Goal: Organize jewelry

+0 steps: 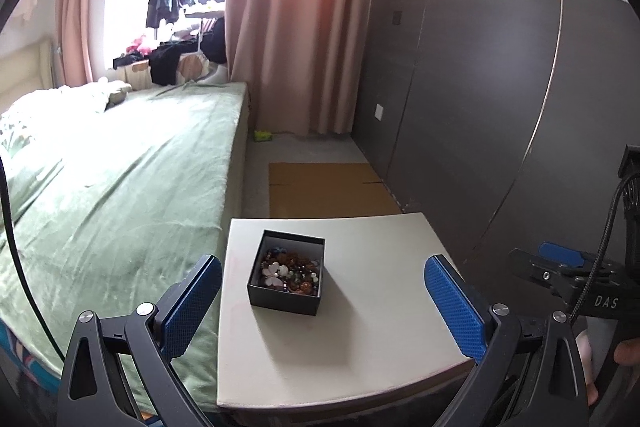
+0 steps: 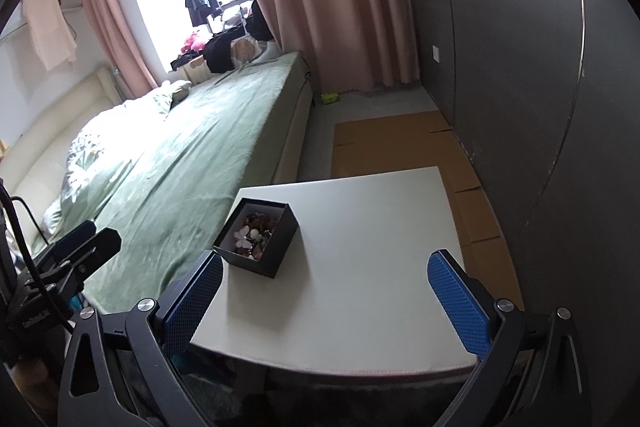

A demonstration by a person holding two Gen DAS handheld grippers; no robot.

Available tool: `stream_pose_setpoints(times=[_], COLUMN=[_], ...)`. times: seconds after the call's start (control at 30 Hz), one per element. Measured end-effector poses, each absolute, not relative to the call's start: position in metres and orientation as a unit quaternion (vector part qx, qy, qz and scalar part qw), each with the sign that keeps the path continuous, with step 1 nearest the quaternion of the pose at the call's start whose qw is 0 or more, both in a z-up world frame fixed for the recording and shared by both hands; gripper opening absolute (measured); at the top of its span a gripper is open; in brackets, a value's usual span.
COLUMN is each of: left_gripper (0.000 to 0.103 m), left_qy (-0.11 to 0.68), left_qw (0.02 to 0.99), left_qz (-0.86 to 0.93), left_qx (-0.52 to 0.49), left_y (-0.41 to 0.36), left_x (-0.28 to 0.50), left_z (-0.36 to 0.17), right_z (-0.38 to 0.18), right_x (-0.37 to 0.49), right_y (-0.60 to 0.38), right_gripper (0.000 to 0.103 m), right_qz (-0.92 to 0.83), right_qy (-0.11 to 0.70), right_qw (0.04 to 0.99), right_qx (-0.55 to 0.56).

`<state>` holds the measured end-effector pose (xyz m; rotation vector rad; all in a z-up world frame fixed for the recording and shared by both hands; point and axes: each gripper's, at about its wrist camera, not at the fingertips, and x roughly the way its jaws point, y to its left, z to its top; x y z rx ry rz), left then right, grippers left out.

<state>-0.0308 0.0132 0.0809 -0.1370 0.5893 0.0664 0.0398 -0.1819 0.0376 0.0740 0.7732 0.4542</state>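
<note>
A small black box sits open-topped on a white table, toward the table's 10 o'clock corner in the right wrist view. Inside lies a tangle of jewelry: amber-brown beads, dark beads and a pale flower-shaped piece, all within the 1 compartment. The box rests flat, apart from both grippers.

The left gripper hovers above the table's near edge, its 2 blue-padded fingers spread wide with nothing between them; the box shows at 12 o'clock from it. The right gripper is likewise released and empty, the box at its 11 o'clock.

A bed with a green blanket flanks the table at 9 o'clock. Flattened cardboard lies on the floor beyond, with a pink curtain behind it and a dark grey wall panel at 2 o'clock.
</note>
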Motion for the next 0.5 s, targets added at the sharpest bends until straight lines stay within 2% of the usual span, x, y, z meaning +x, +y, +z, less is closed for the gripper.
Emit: stream_pose_setpoints(times=[0.5], left_gripper=[0.101], left_qy=[0.290], left_qw=[0.954], left_qz=[0.035], left_qx=[-0.067], left_y=[0.0113], left_x=[-0.0286], left_z=[0.0804], right_z=[0.0380], right_x=[0.0373], right_y=[-0.1803], right_gripper=[0.103], right_qz=[0.224], right_qy=[0.374], right_qw=[0.899], right_qx=[0.041])
